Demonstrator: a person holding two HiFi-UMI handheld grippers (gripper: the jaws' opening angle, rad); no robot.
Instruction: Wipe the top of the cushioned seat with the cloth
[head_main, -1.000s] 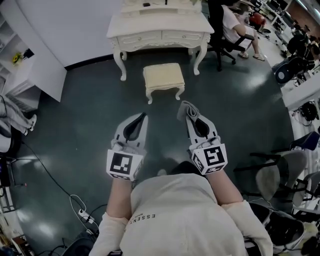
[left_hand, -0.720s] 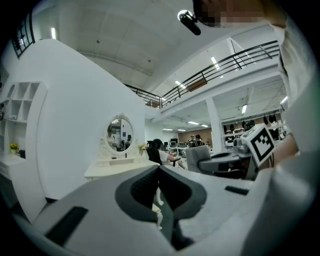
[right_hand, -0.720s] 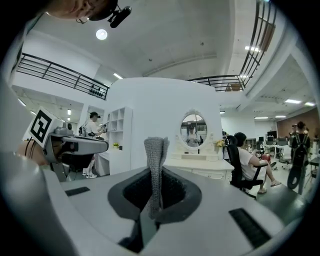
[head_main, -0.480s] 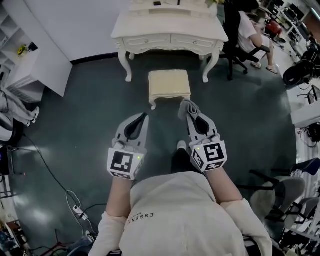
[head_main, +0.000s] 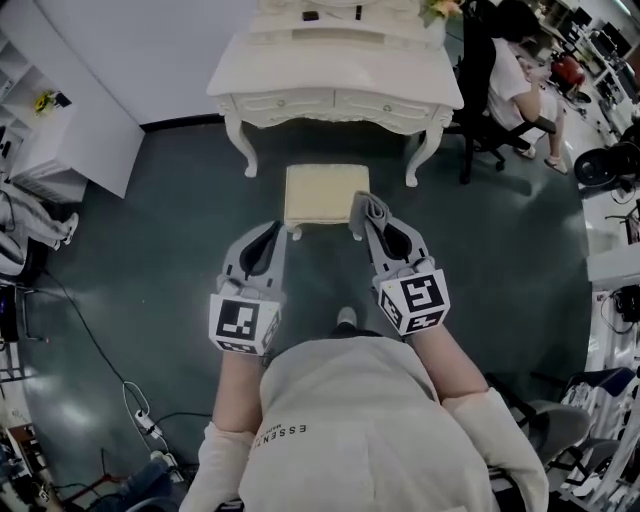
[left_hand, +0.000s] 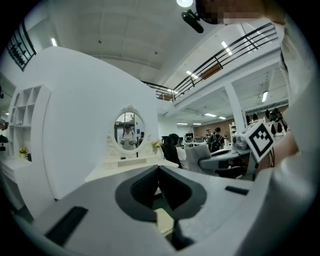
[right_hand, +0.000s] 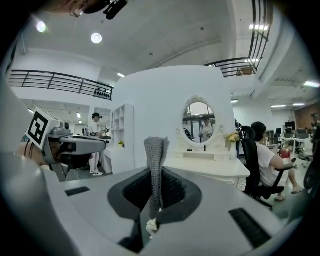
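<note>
The cream cushioned seat (head_main: 325, 195), a small stool, stands on the dark floor in front of the white dressing table (head_main: 335, 75). My right gripper (head_main: 368, 208) is shut on a grey knitted cloth (right_hand: 155, 160); in the head view the cloth (head_main: 372, 212) sticks out past the jaw tips, over the seat's right front corner. My left gripper (head_main: 274, 230) is shut with nothing in it, its tips just short of the seat's left front corner. A sliver of the seat (left_hand: 164, 220) shows below the left jaws.
A person (head_main: 525, 85) sits on a black office chair (head_main: 478, 90) right of the dressing table. A white shelf unit (head_main: 55, 110) stands at the left. Cables and a power strip (head_main: 140, 425) lie on the floor at lower left. Chairs (head_main: 590, 440) crowd the lower right.
I have walked forward: the seat and dressing table have come closer, and both grippers now reach the seat's front edge. The cloth stays held in the right gripper.
</note>
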